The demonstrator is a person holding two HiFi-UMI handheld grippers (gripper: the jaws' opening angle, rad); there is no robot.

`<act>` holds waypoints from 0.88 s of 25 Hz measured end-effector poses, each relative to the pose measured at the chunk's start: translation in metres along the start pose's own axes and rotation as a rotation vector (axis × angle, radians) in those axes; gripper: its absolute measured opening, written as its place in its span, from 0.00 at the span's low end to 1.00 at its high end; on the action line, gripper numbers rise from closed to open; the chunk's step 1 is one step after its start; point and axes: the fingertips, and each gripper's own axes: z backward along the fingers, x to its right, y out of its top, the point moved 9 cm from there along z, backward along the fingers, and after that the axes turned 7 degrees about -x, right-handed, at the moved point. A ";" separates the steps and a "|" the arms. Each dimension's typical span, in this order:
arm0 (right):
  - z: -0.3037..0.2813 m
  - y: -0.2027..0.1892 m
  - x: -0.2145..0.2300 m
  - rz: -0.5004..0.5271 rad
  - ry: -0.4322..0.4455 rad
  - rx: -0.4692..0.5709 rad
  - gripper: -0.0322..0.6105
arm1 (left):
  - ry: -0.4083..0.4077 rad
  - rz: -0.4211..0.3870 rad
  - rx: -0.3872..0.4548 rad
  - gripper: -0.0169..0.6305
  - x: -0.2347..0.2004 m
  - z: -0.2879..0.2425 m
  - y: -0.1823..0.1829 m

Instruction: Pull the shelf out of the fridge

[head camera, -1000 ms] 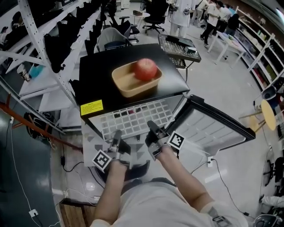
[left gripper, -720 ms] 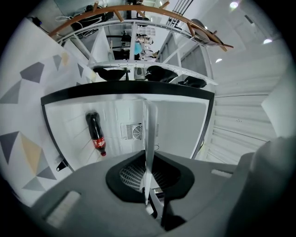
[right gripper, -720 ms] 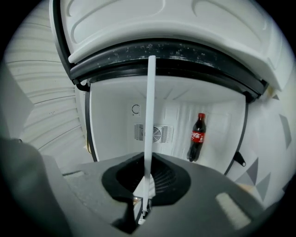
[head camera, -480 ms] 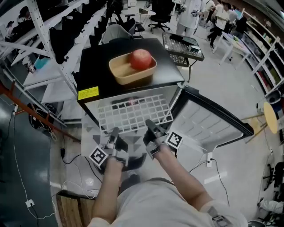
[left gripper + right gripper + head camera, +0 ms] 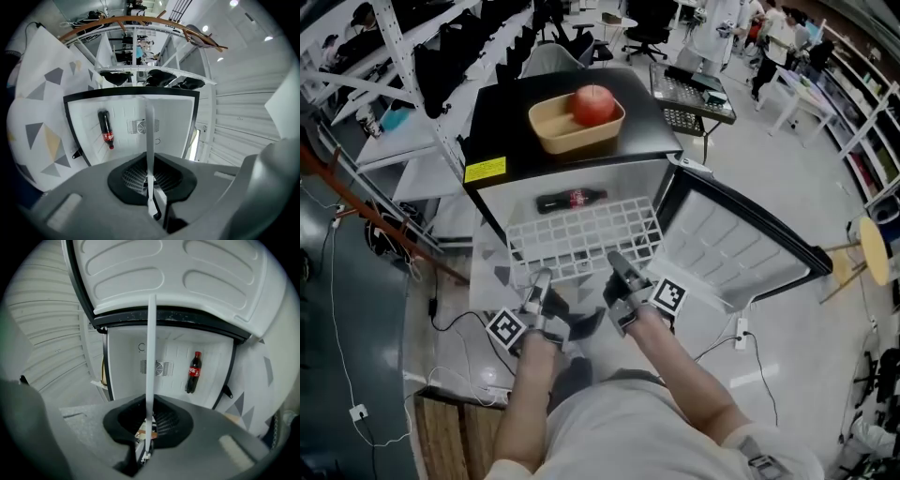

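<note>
Head view: bottle (image 5: 570,200) in fridge (image 5: 502,122) (open)

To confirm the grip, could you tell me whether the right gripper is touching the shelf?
Touching: in its own view, the right gripper has both jaws clamped on the shelf.

In both gripper views the shelf (image 5: 149,136) shows only edge-on as a thin white strip, its grid hidden. In the head view it covers the fridge (image 5: 502,117) interior beneath, the left gripper (image 5: 546,278) and right gripper (image 5: 617,261) cover its near edge, and the bottle (image 5: 571,200) label is too small to read
</note>
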 end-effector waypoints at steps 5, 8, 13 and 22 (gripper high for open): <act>0.033 -0.022 0.014 0.004 0.007 -0.037 0.09 | 0.006 -0.009 0.012 0.07 -0.012 0.035 -0.026; 0.048 -0.032 0.017 0.001 0.007 -0.065 0.09 | 0.011 -0.015 0.021 0.07 -0.013 0.052 -0.039; 0.075 -0.047 0.017 0.006 0.021 -0.121 0.10 | 0.009 -0.022 0.052 0.07 -0.012 0.081 -0.067; 0.116 -0.070 0.013 0.042 0.060 -0.235 0.10 | 0.012 -0.087 0.124 0.07 -0.007 0.136 -0.113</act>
